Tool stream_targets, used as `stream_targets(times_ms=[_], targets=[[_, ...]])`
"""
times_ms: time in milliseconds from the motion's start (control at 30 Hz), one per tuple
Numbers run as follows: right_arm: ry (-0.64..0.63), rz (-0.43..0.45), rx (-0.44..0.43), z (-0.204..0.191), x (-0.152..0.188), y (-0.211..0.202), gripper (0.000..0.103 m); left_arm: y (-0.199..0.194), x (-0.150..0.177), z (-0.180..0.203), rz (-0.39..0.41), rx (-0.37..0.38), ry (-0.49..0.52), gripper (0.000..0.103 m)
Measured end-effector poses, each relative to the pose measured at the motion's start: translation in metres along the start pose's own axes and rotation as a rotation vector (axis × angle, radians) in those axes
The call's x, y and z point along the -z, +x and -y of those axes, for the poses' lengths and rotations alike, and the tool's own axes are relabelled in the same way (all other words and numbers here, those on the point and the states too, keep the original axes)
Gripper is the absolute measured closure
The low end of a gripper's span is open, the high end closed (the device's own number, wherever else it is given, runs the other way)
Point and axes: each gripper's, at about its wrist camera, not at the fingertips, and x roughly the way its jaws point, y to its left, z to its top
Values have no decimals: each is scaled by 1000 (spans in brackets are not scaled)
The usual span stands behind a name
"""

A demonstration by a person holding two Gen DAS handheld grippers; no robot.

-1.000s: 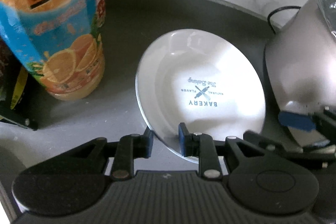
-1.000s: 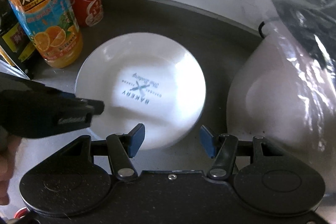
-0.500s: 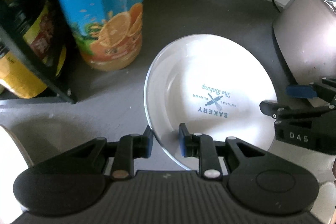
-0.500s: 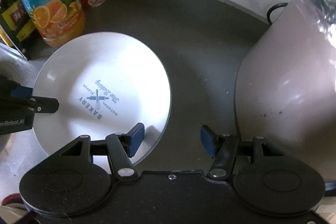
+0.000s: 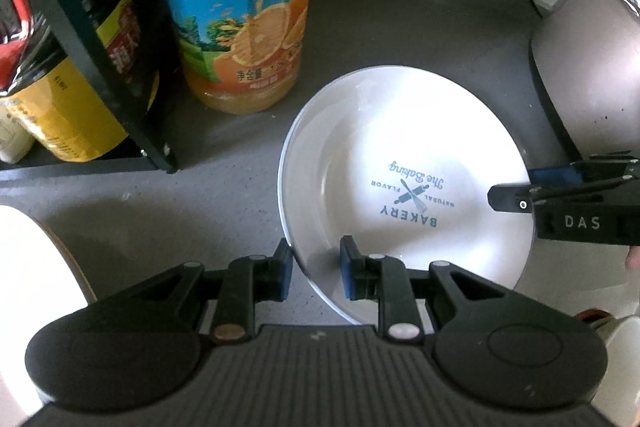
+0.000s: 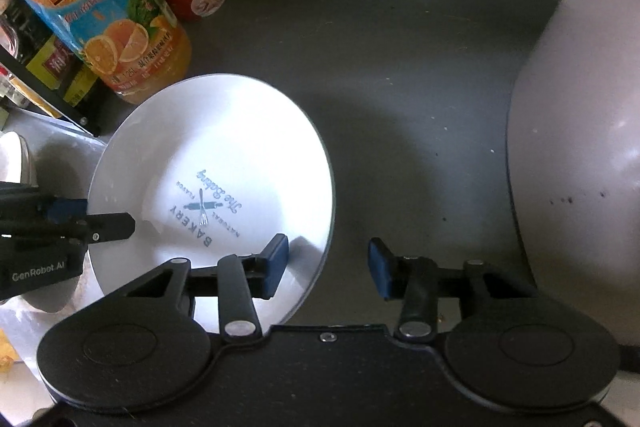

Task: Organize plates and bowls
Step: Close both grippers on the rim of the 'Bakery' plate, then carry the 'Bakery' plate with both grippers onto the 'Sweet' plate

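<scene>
left gripper (image 5: pixel 314 273) pinches near rim of white plate (image 5: pixel 404 163), print "bakery / natural flavor / the baking", sitting on grey counter (image 6: pixel 400 67). right gripper (image 6: pixel 328 265), jaws closing, straddles plate's opp. rim, pads not on it. orange juice bottle (image 6: pixel 108 19) "orange flesh" behind plate.

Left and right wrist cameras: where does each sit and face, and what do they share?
Left wrist: on the left gripper, facing down at the plate whose rim its jaws straddle; right gripper at the right edge.
Right wrist: on the right gripper, jaws closing across the plate's rim; left gripper at the left edge.
Shared: plate, juice bottle, both grippers.
</scene>
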Motion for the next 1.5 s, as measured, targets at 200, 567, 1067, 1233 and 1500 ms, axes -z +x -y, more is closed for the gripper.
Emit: stream_targets(times_ms=[200,567,1067,1233,1500], targets=[[-35,-6,-18,-10,-10,4,74,7,-5,5,12,-6,-37,81],[-85,15,-9,-12,-13,-14,82,6,-10,-2,23,28,-102,83],[-187,11,-46,-51,-12,-31,83,-20,10,-26,57,2,-147,83],[-218,17,-57,-70,-11,-40,83,-27,19,-36,70,-1,-184,83],[-227,22,-99,-91,-6,-52,83,-48,36,-59,96,-15,-209,84]])
